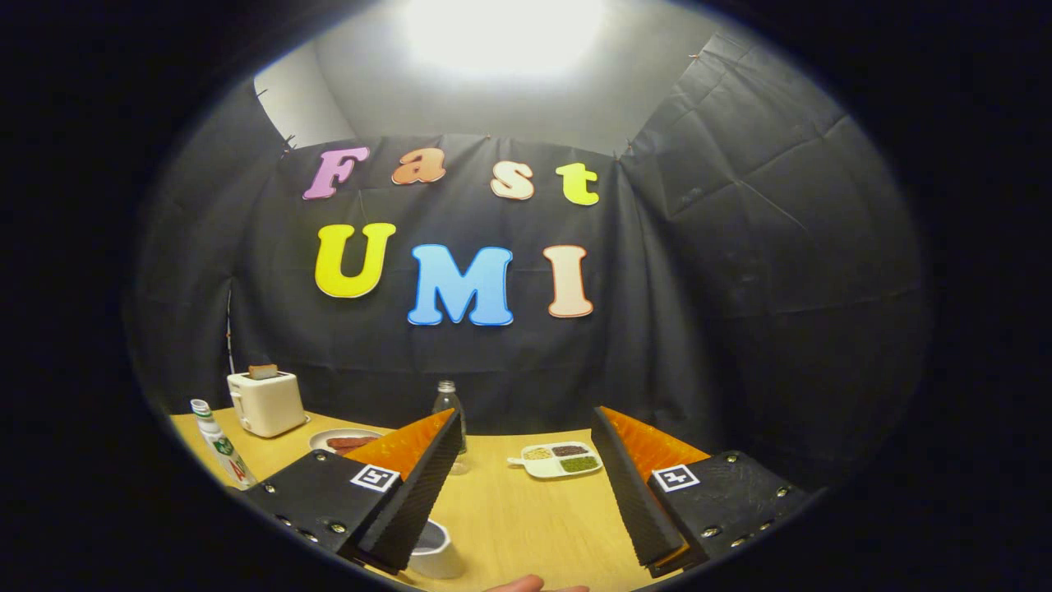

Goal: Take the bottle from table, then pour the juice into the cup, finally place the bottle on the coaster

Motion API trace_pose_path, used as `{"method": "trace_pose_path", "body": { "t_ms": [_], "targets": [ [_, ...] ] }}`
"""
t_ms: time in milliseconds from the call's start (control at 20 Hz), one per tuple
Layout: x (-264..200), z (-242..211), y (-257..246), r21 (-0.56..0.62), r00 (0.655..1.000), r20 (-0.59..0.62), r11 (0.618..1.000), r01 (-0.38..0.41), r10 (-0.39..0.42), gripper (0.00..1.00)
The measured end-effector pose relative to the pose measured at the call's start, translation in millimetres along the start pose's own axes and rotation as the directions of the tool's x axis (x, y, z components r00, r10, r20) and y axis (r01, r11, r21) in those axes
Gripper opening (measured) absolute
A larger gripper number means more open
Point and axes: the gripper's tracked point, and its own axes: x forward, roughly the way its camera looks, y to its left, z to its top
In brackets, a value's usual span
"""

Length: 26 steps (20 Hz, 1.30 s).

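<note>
A small clear bottle [448,404] stands upright on the wooden table [518,510], beyond the tip of my left finger, which hides its lower half. A white cup [436,549] sits close under the left finger [411,485], partly hidden by it. My gripper [524,427] is open wide and held above the table, with nothing between its fingers. I cannot make out a coaster.
A white toaster [265,400] with a slice of bread stands at the back left. A plate of food [341,441] lies beside it, and a green-and-white tube [220,444] leans at the table's left edge. A white divided dish [559,459] lies between the fingers, farther off. A fingertip [518,585] shows at the near edge.
</note>
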Motion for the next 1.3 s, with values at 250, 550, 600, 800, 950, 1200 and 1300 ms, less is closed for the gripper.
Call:
{"method": "trace_pose_path", "body": {
  "t_ms": [250,550,600,800,950,1200,1300],
  "targets": [
    [-21.1,3.3,81.3,0.045,0.99,0.021,0.989,-0.139,0.138,0.96],
    [-52.3,-14.8,177.6,0.05,0.949,0.006,0.948,-0.315,0.315,0.96],
    [-56.1,-20.7,192.9,0.059,0.938,0.001,0.936,-0.346,0.346,0.96],
    [-69.1,-52.0,238.9,0.074,0.894,-0.035,0.893,-0.444,0.447,0.96],
    [-70.5,-74.3,270.0,0.09,0.86,-0.059,0.86,-0.502,0.508,0.96],
    [-69.1,-110.1,323.2,0.117,0.795,-0.101,0.801,-0.587,0.598,0.96],
    [-64.3,-123.1,337.0,0.111,0.782,-0.119,0.791,-0.601,0.612,0.96]
  ]
}}
